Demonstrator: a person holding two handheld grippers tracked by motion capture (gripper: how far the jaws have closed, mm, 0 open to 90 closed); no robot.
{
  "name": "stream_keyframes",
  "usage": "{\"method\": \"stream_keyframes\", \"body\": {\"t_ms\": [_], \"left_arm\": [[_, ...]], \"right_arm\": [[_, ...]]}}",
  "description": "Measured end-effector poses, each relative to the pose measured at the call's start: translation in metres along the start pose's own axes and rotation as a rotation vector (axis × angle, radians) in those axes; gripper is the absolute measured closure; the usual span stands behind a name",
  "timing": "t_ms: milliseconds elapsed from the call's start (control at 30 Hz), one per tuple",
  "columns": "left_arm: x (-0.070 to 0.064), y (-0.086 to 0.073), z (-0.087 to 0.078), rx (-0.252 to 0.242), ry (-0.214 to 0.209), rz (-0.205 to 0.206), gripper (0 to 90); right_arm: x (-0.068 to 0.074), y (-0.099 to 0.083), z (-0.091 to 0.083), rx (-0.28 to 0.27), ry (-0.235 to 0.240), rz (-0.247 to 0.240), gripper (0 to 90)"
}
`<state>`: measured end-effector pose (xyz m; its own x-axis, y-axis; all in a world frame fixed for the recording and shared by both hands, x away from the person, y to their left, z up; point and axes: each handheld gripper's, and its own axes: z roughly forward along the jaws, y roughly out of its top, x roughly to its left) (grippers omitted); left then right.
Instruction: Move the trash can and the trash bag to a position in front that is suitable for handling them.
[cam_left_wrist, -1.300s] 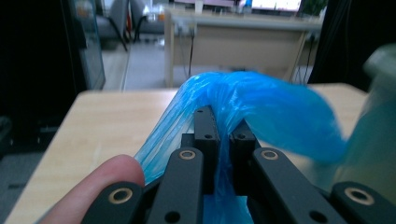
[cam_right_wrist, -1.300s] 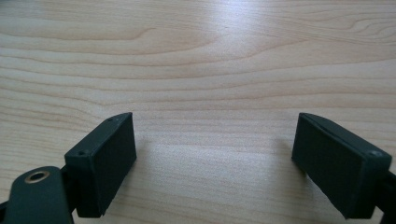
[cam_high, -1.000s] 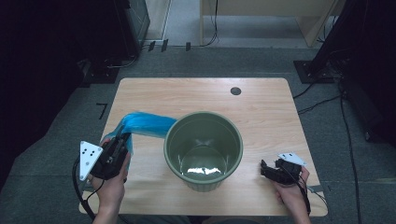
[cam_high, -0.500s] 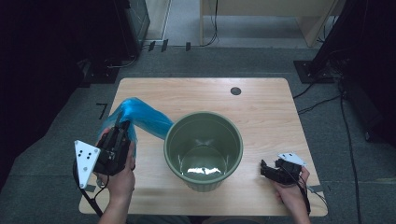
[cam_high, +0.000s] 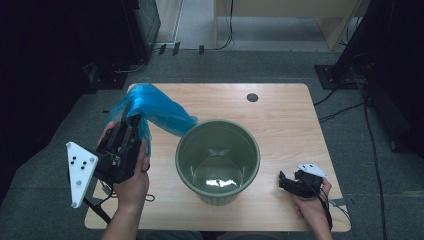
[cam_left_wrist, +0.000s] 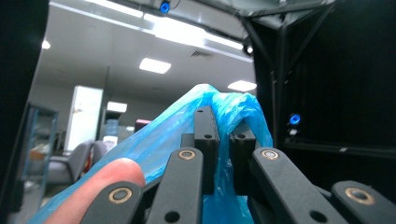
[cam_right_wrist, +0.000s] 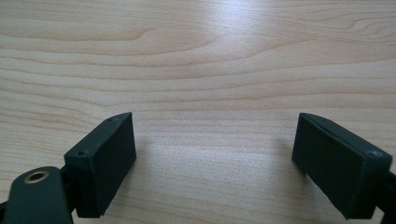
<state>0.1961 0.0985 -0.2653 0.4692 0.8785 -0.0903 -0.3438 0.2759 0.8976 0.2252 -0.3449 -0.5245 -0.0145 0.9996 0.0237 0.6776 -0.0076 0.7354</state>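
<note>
One crumpled blue plastic bag (cam_high: 150, 111) pinched in the left claw (cam_high: 131, 121), one round green plastic bucket (cam_high: 218, 160) between it and the spread right claw (cam_high: 283, 181), on a pale wooden surface (cam_high: 285, 120).

No legible txt, labels, brands or nos. on any surface

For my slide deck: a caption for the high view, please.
Left tongs lift a blue plastic bag beside a green bin; right tongs rest open on the table.

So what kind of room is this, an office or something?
Probably a lab or office workspace: a wooden table on grey carpet, cables trailing across the floor, and ceiling light panels with an office chair behind.
</note>
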Motion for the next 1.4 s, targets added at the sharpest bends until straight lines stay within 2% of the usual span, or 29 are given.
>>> {"method": "stream_keyframes", "body": {"t_ms": [167,267,400,500,700,733,833,1067,1400], "left_arm": [[-0.014,0.016,0.005,-0.043,-0.043,-0.006,85.8],[-0.022,0.027,0.006,-0.07,-0.082,-0.033,85.8],[-0.028,0.036,0.003,-0.09,-0.11,-0.037,85.7],[-0.032,0.047,0.0,-0.12,-0.147,-0.064,85.7],[-0.034,0.054,-0.002,-0.131,-0.172,-0.092,85.6],[-0.035,0.056,-0.002,-0.132,-0.187,-0.105,85.6],[-0.036,0.057,-0.002,-0.133,-0.198,-0.108,85.6],[-0.039,0.059,-0.002,-0.138,-0.244,-0.152,85.6],[-0.047,0.066,0.001,-0.144,-0.282,-0.155,85.6]], "right_arm": [[0.0,0.0,0.0,-0.002,0.002,0.0,13.4],[0.0,0.0,0.0,0.001,0.005,-0.004,13.4],[0.0,0.0,0.0,0.001,0.005,-0.004,13.4],[0.0,0.0,0.0,0.0,0.005,-0.004,13.4],[0.0,0.0,0.0,0.0,0.003,-0.004,13.6],[0.0,0.0,0.0,0.0,0.002,-0.004,13.6],[0.001,0.0,0.0,0.0,0.003,-0.003,13.6],[0.001,0.0,0.0,0.0,0.003,-0.004,13.6],[0.001,0.0,0.0,0.0,0.003,-0.004,13.6]]}}
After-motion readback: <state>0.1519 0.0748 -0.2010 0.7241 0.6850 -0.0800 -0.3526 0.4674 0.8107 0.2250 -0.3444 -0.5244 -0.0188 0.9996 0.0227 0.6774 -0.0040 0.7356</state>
